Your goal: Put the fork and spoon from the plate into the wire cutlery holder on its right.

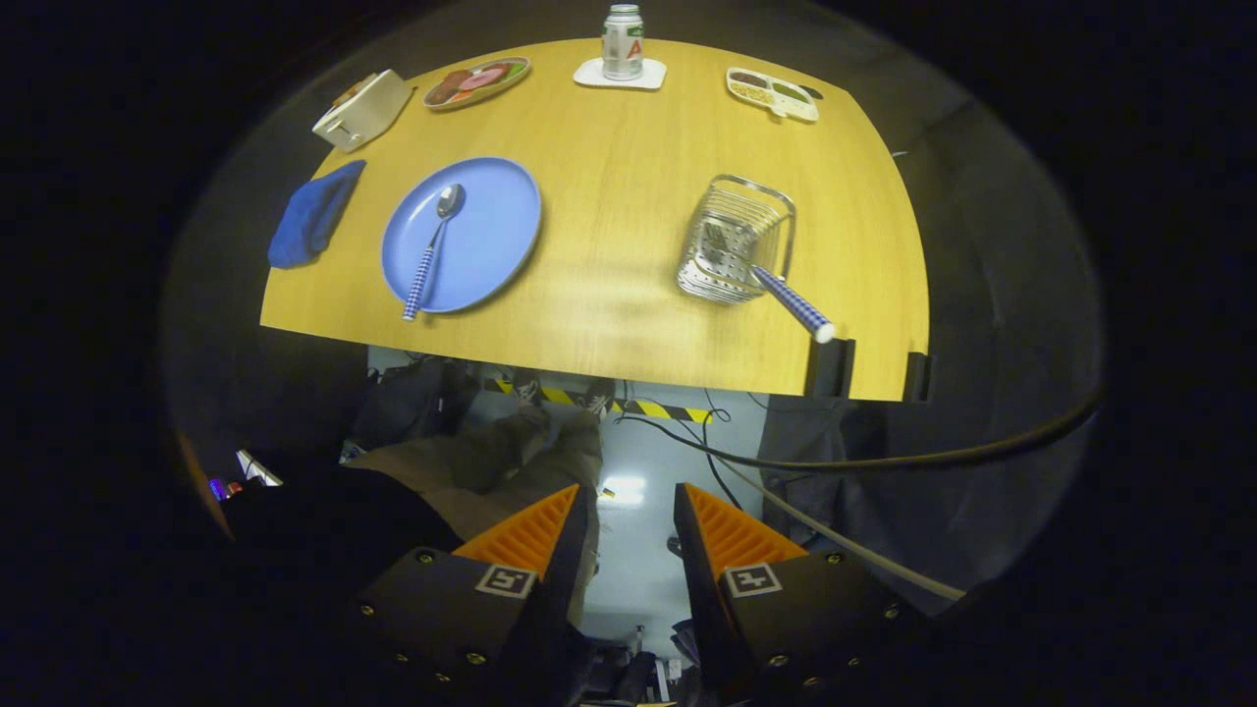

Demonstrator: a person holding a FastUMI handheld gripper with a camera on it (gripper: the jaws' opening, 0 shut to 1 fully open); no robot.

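Held high and back from the table, the gripper (633, 530) gapes slightly, empty, spoon (433, 251) on the blue plate (491, 231) at eleven o'clock, fork (776, 285) in the wire holder (737, 245) at one.

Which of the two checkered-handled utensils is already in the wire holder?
The fork, leaning in the wire cutlery holder. The spoon lies on the blue plate. Gripper fingers open, holding nothing.

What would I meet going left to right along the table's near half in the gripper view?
Blue cloth → blue plate with the spoon on it → wire cutlery holder with the fork leaning out. The gripper hangs open, well short of the table.
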